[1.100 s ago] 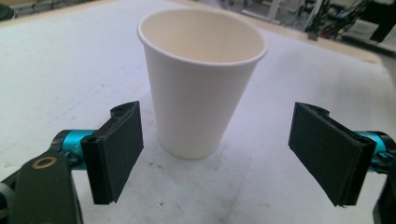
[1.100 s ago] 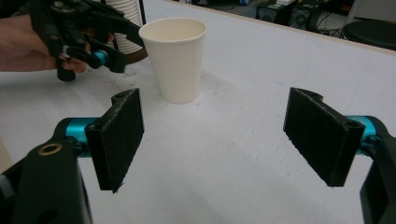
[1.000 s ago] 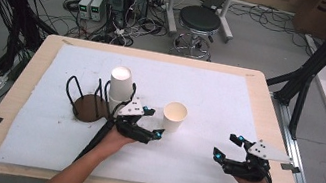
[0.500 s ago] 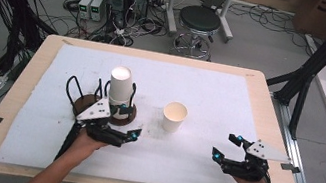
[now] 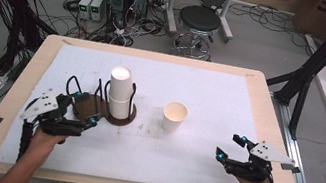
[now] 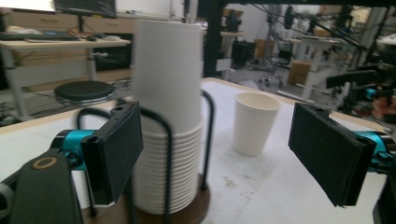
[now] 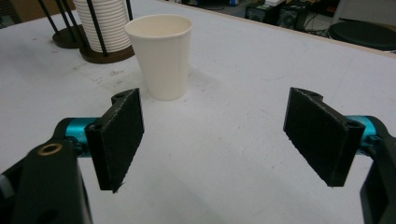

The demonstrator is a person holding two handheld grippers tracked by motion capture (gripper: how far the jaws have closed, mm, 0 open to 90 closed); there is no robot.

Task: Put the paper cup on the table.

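The left gripper (image 5: 84,108), jaws spread and empty, lines up on the cup stack (image 5: 120,93), apparently to pull another cup; the right gripper (image 5: 229,146) waits spread near the single cup (image 5: 174,116).

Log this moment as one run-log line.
left claw: open, facing cup stack | right claw: open, empty | single cup: upright, untouched

Even, bright overhead light falls on the white surface (image 5: 211,95), leaving only faint, soft shadows. The left gripper view is slightly motion-blurred, its background out of focus; the high view is soft but evenly exposed.
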